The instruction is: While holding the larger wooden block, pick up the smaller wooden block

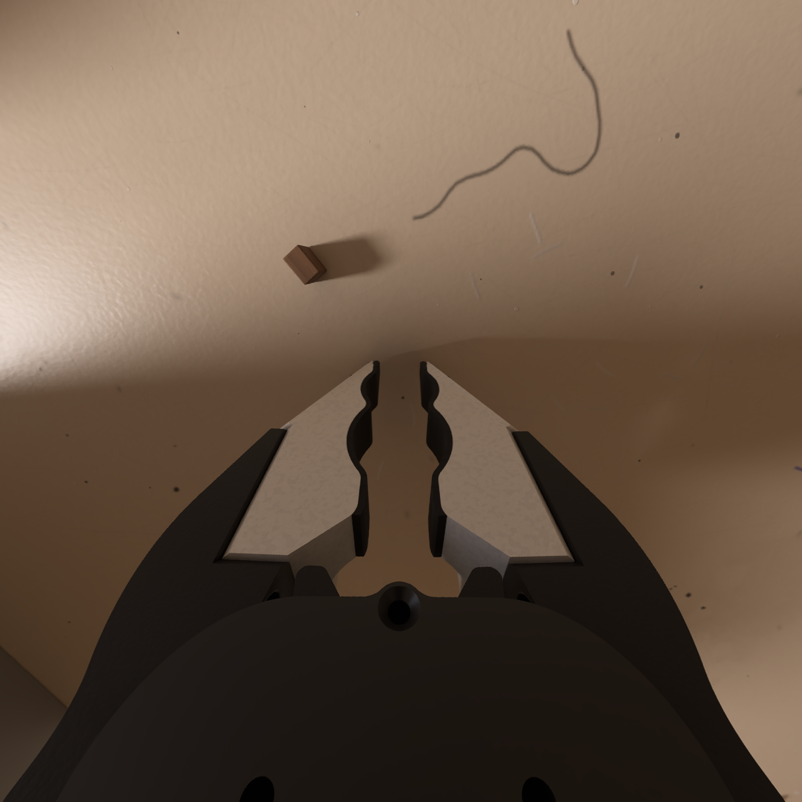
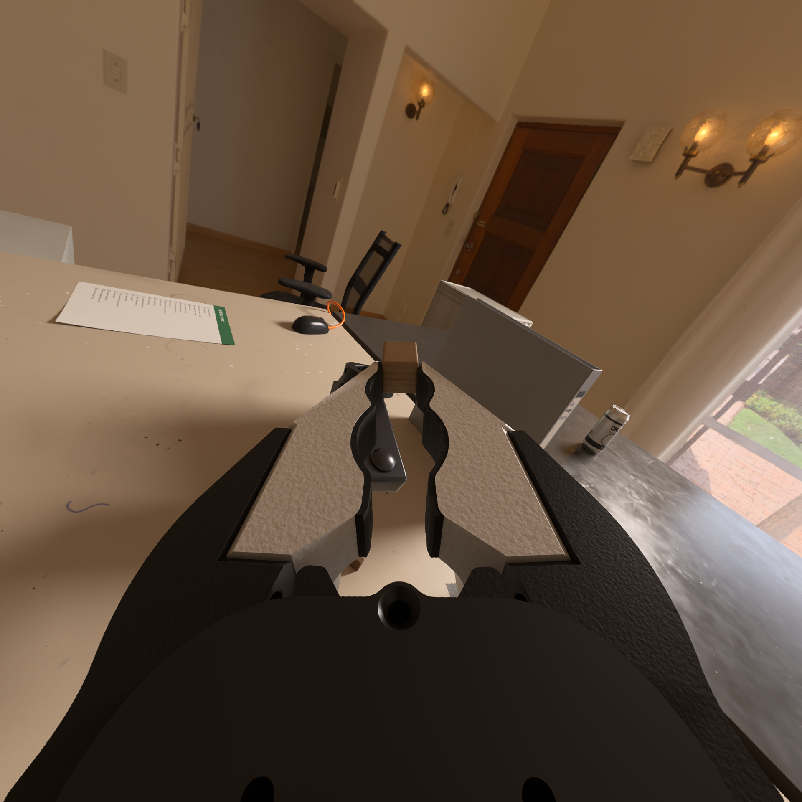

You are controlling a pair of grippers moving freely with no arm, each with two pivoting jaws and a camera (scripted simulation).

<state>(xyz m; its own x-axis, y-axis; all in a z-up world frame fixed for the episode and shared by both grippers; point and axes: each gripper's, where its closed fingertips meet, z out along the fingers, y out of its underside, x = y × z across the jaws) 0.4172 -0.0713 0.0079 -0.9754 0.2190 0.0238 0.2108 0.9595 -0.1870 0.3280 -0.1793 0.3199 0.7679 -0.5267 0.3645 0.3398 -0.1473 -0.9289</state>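
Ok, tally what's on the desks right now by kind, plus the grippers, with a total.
Wooden blocks: 2 (dark block on the desk, light block in the right gripper)
Grippers: 2 (left gripper empty)
Paper sheet: 1
Mouse: 1
Can: 1
Orange band: 1
Total: 8

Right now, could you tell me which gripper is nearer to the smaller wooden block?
Left. The left gripper is open, with the smaller wooden block on the table ahead, slightly left. The right gripper holds the larger wooden block; its view doesn't show the smaller one.
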